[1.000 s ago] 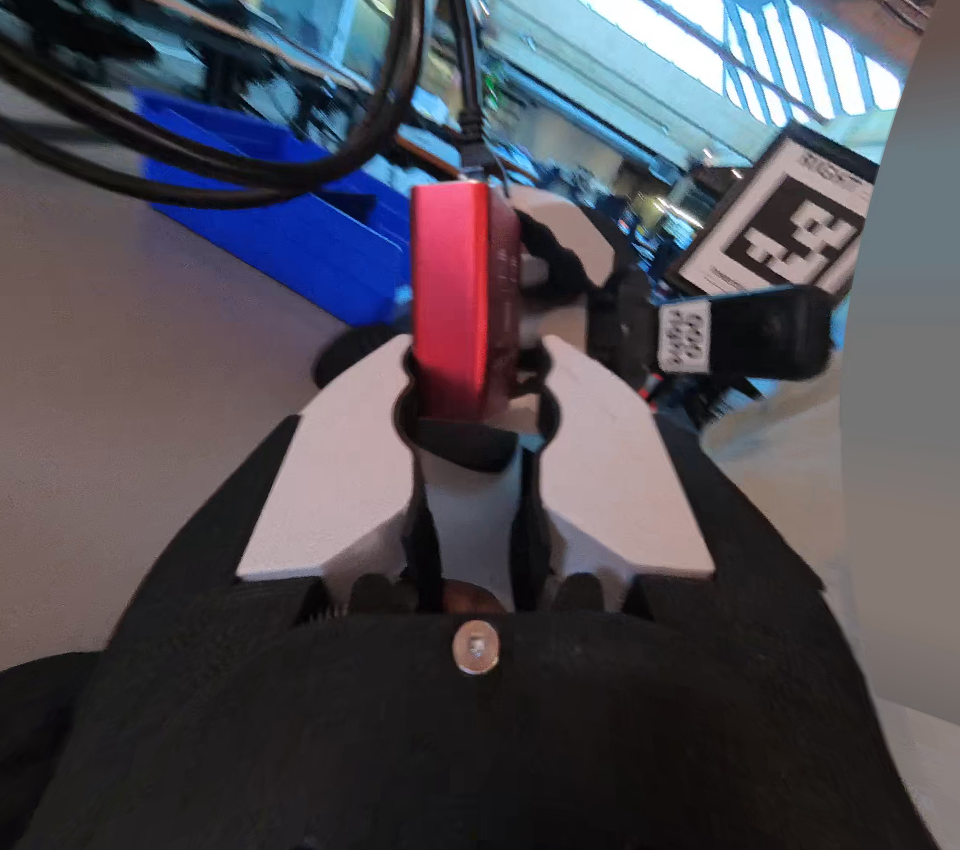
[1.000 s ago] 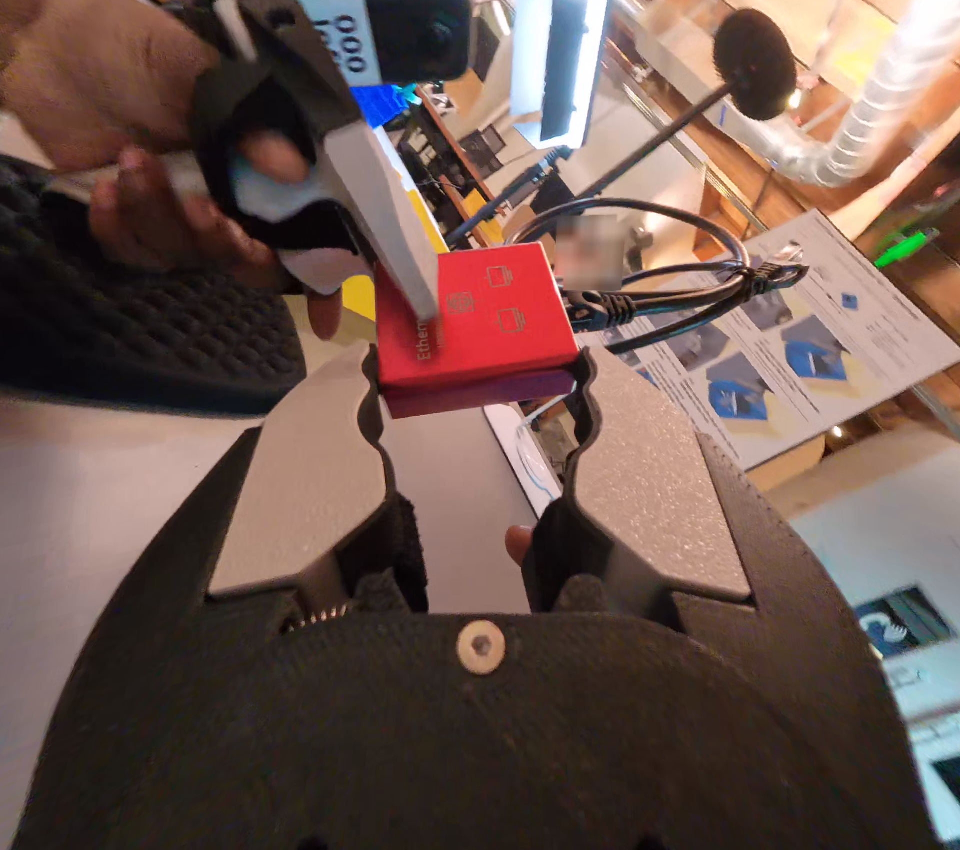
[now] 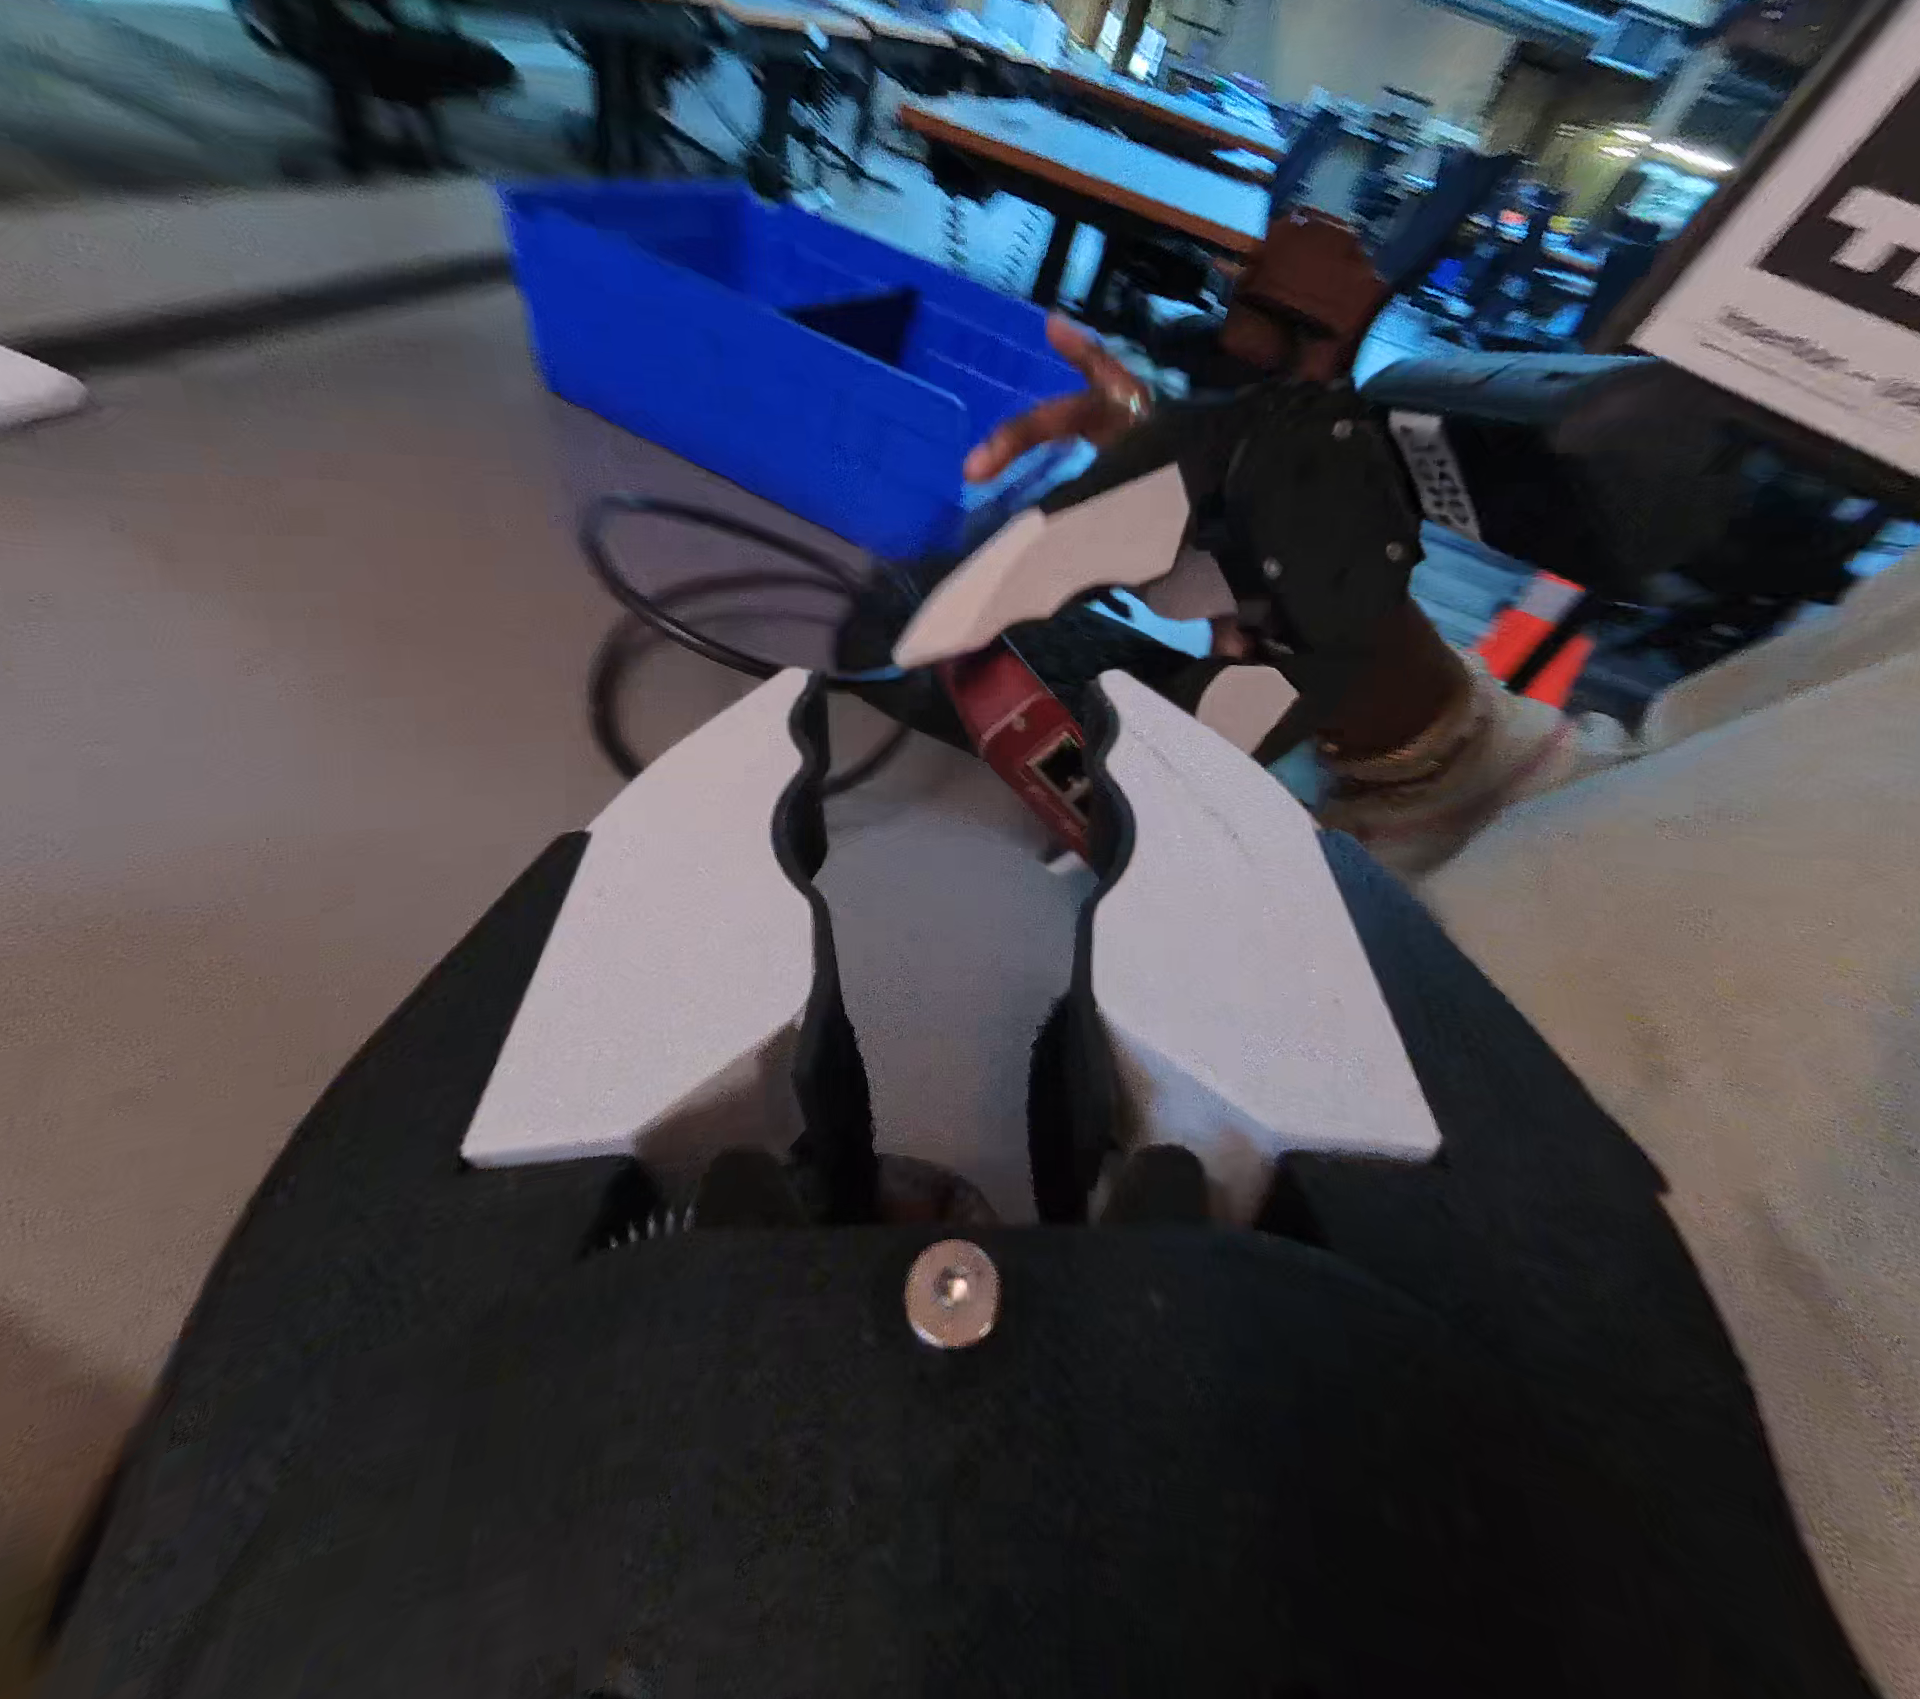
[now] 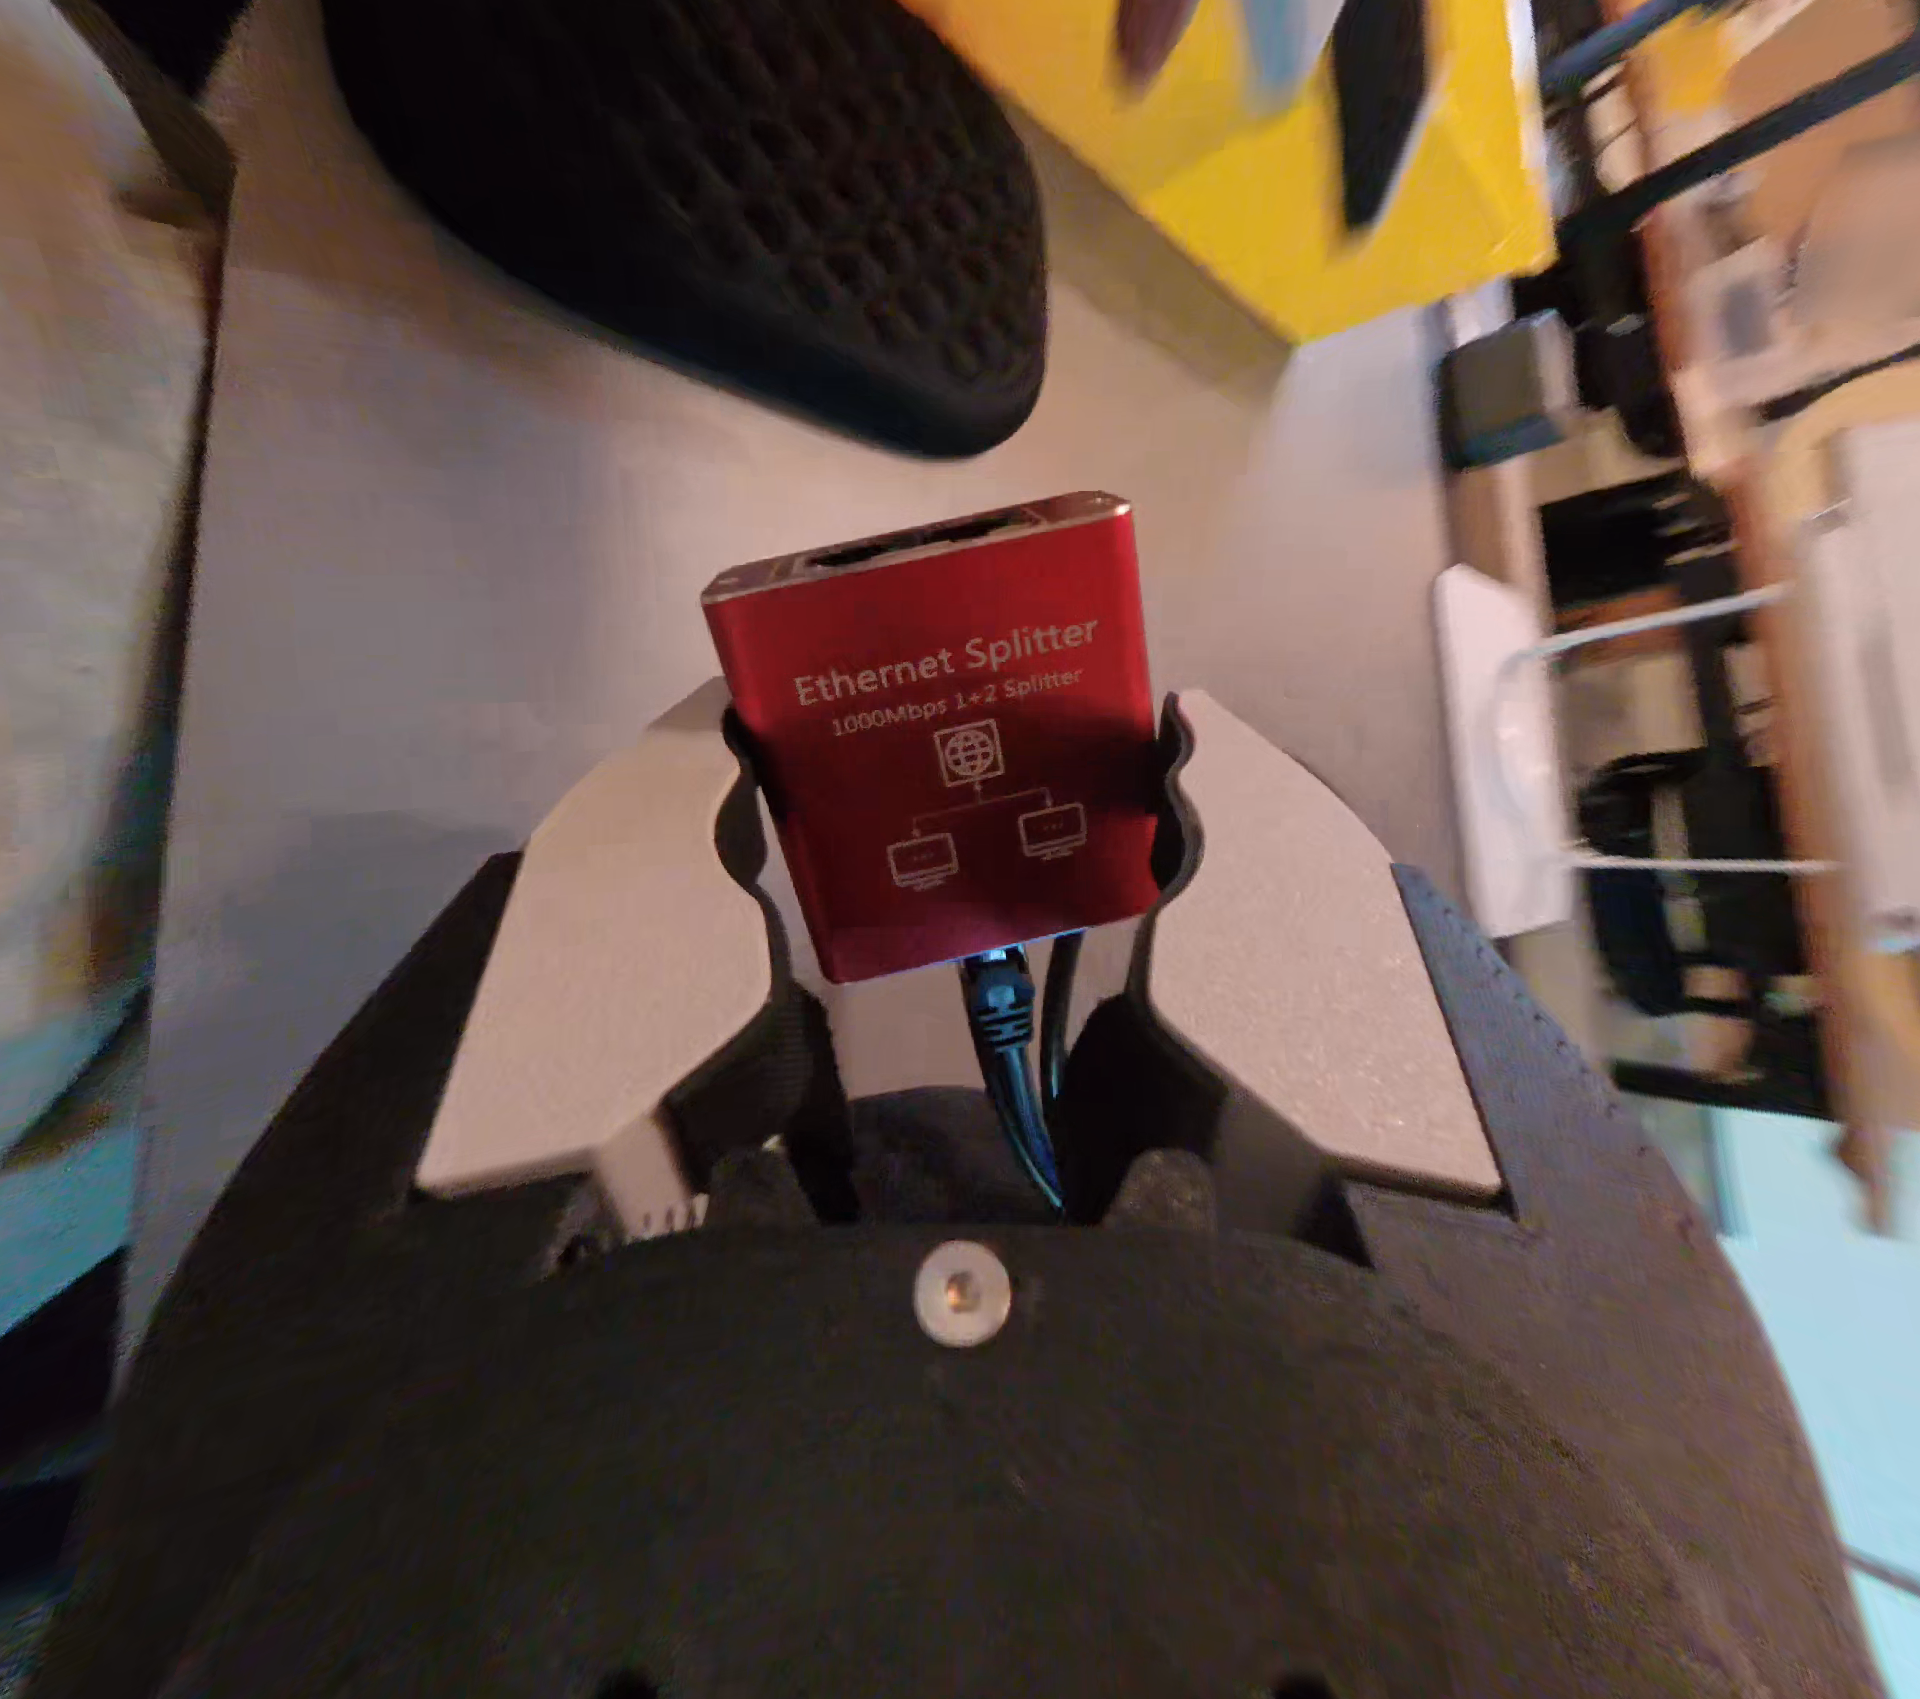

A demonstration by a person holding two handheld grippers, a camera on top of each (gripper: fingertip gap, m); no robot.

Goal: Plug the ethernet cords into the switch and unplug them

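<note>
Right tongs [image 4: 951, 818] clamp small red metal switch box [image 4: 951, 776] by its side edges, long axis along fingers, empty port facing away. Black ethernet cords [image 4: 1003, 1067] plugged in switch's near end. Left tongs [image 3: 951, 776] parted, empty, just short of switch, above grey worktop [image 3: 260, 714].

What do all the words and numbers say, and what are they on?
I don't copy out writing, but here is where it is:
Red switch: two lines of sharp white writing on its face, above little white drawings.
White board at the right edge of the left wrist view: big black marks and a small line of writing, too blurred to read.
Sticker on the black camera: rows of small marks, too blurred to read.
</note>
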